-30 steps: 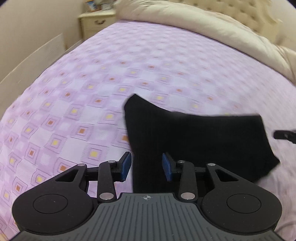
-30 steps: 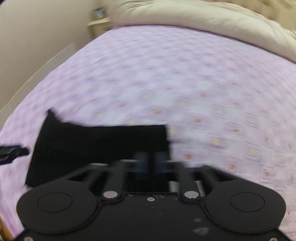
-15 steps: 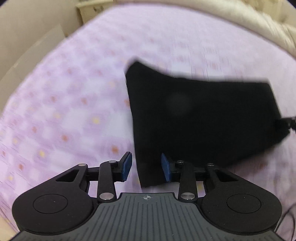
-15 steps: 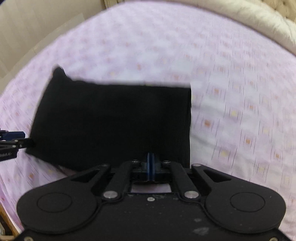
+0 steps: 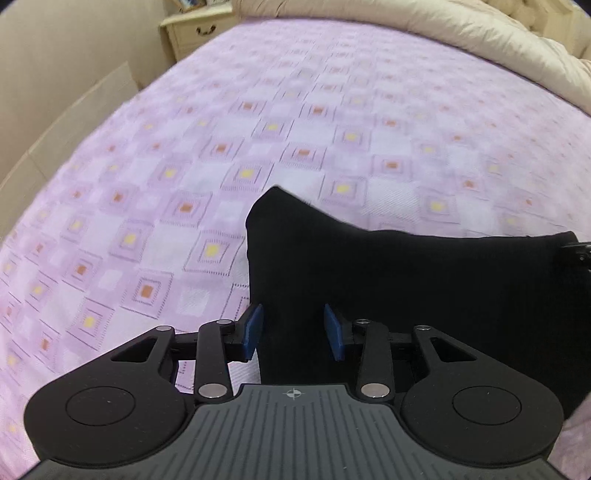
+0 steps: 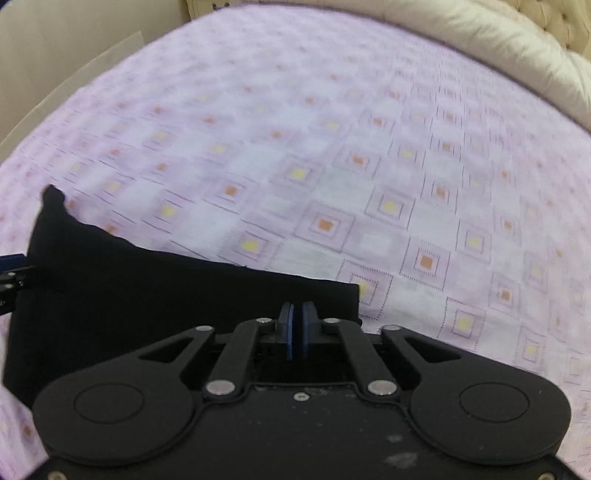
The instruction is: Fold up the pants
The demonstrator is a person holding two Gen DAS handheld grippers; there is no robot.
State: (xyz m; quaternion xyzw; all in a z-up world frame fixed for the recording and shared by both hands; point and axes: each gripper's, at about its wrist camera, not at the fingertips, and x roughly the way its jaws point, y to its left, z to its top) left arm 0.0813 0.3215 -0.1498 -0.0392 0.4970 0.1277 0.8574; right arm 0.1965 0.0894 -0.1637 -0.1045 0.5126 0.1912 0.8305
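Note:
The black pants [image 5: 424, 280] lie as a folded dark slab on the purple checked bedspread [image 5: 258, 129]. My left gripper [image 5: 293, 328] is open, its blue pads on either side of the pants' left edge, which runs between them. My right gripper [image 6: 296, 325] has its blue pads pressed together over the right end of the pants [image 6: 166, 295]; whether cloth is pinched between them is hidden. The tip of the right gripper shows at the far right of the left wrist view [image 5: 581, 251], and the left one at the left edge of the right wrist view [image 6: 11, 273].
A beige duvet [image 5: 443, 40] is bunched along the far side of the bed, also in the right wrist view [image 6: 480, 48]. A cream nightstand [image 5: 195, 33] stands at the far left corner. A beige wall and bed side panel [image 5: 55, 122] run along the left.
Both views tilted down over the pants half a second ago and have come back up. The pants now sit lower in both views. The left jaws stayed open, the right pads stayed together.

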